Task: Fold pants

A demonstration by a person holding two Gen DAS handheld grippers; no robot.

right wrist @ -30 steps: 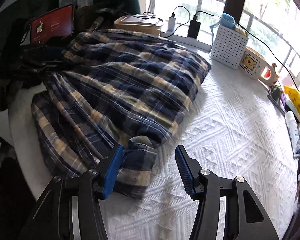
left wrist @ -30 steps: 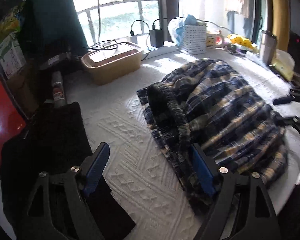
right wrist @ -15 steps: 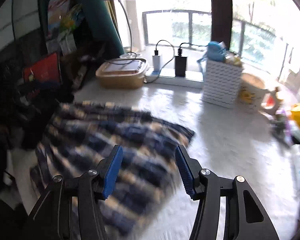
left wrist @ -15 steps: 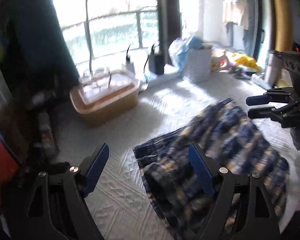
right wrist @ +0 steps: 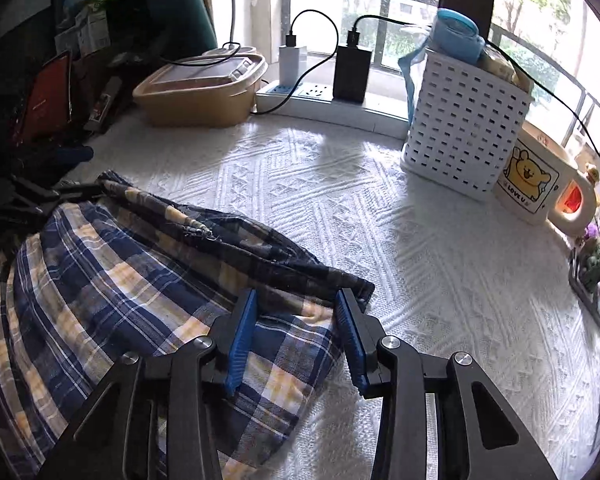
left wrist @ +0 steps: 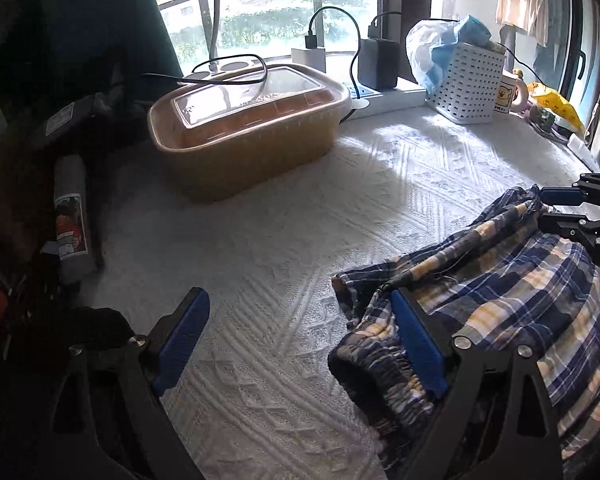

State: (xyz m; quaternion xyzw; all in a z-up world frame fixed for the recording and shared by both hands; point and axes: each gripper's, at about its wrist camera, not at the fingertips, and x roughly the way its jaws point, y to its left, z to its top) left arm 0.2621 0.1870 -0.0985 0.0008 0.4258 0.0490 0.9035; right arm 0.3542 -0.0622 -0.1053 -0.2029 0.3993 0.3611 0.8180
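Right gripper (right wrist: 296, 312) sits low over the near corner of the plaid pants (right wrist: 112, 280); its jaws are closing with a fold of the cloth between the blue pads, though the pads do not yet visibly press it. Left gripper (left wrist: 300, 332) is opening, jaws wide apart — bare white textured cloth (left wrist: 260, 240) lies between them, and its right pad rests against the elastic waistband edge without a grip. In the left view the right gripper (left wrist: 556, 210) appears at the far corner of the garment.

Pants lie bunched on the white cover, at the near side of the table; the long axis runs roughly from one gripper to the other, with a twisted seam ridge along the far edge.

Legible writing: the mug (right wrist: 536, 184) beside the white perforated basket (right wrist: 460, 128) carries a yellow bear and "LOVE U". Other labels — on the can (left wrist: 72, 220) and the packets at left — cannot be read.

Tan lidded container (left wrist: 244, 136) and power strip (right wrist: 324, 100) stand by the window
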